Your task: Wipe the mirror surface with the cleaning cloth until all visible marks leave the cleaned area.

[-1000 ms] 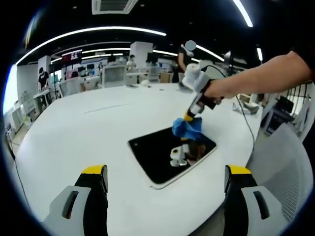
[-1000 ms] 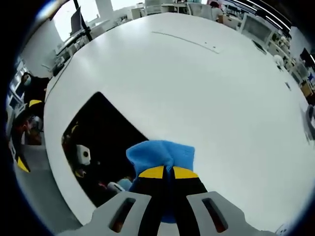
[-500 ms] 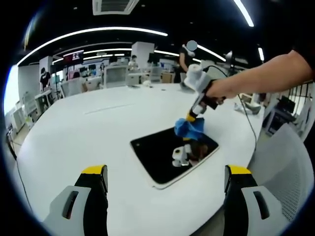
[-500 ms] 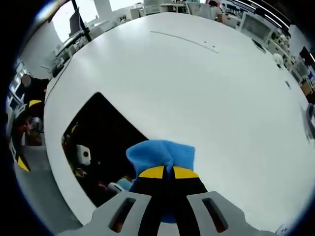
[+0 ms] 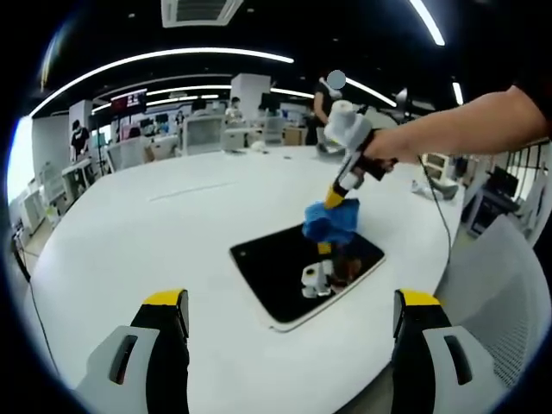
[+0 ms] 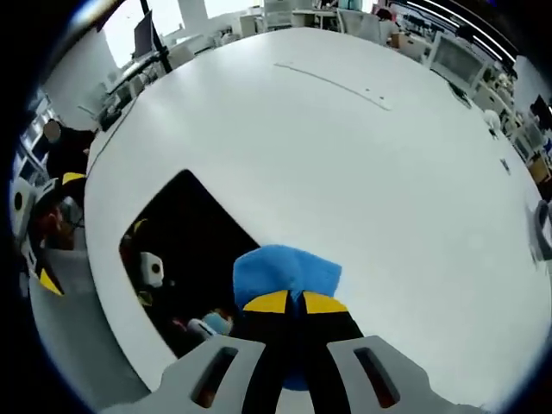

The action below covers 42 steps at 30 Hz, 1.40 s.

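Left gripper (image 5: 289, 345) hangs at the near edge of the white round surface (image 5: 155, 233), jaws wide apart, nothing between them, well short of the work. Toward the middle lies the mirror (image 5: 297, 272), a dark rounded rectangle flat on the surface, reflecting the tool above it. At its far right corner sits the blue cleaning cloth (image 5: 330, 222), bunched, clamped in the jaws of the right gripper (image 5: 336, 197), which a person's hand (image 5: 392, 151) brings down from the right. In the right gripper view the right gripper (image 6: 289, 304) has its yellow-tipped jaws together on the cloth (image 6: 285, 272), which overlaps the mirror (image 6: 185, 237) at its edge. Judgement: wiping is under way, at one corner only; the left and near parts of the glass look unvisited. Whether marks remain cannot be told, since the dark glass shows mostly reflections. Most of the pass appears left.
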{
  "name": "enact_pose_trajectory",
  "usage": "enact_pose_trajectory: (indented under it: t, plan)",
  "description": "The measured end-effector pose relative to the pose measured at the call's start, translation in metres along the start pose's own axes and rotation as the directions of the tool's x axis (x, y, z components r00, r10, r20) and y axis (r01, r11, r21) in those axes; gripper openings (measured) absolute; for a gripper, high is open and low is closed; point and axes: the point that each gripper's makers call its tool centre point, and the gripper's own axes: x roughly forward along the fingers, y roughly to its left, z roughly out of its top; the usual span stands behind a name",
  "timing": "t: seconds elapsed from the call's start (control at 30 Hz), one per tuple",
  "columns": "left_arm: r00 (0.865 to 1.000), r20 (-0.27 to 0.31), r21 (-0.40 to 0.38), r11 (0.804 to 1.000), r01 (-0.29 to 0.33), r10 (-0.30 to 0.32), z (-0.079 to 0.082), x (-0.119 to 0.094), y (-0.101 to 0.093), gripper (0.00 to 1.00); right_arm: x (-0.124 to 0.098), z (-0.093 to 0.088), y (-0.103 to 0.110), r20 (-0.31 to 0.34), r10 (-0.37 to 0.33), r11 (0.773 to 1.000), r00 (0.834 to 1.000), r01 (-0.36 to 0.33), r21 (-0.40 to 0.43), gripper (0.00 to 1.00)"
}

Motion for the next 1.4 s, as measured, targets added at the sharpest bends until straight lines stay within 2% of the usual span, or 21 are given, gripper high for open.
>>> enact_pose_trajectory:
  t: [0.23,0.63,1.1,1.4]
  plan:
    - [1.0,-0.001,0.011,1.0,0.006,-0.006,0.001,0.0,-0.002,0.99,-0.019,0.016,0.0,0.032,-0.007,1.0,0.999,0.007,-0.018,0.0]
    - [1.0,0.001,0.014,1.0,0.007,-0.007,0.001,0.0,-0.002,0.99,-0.034,0.027,0.003,0.055,-0.016,0.999,0.998,0.018,-0.045,0.0]
    - [1.0,-0.001,0.019,1.0,0.008,-0.008,0.001,-0.001,-0.003,0.99,-0.043,0.022,0.001,0.056,-0.025,0.998,0.998,0.028,-0.051,0.0]
    - [1.0,-0.002,0.02,1.0,0.007,-0.007,0.001,-0.002,-0.003,0.99,-0.051,0.002,-0.022,0.044,-0.055,0.998,0.998,0.056,-0.027,0.0]
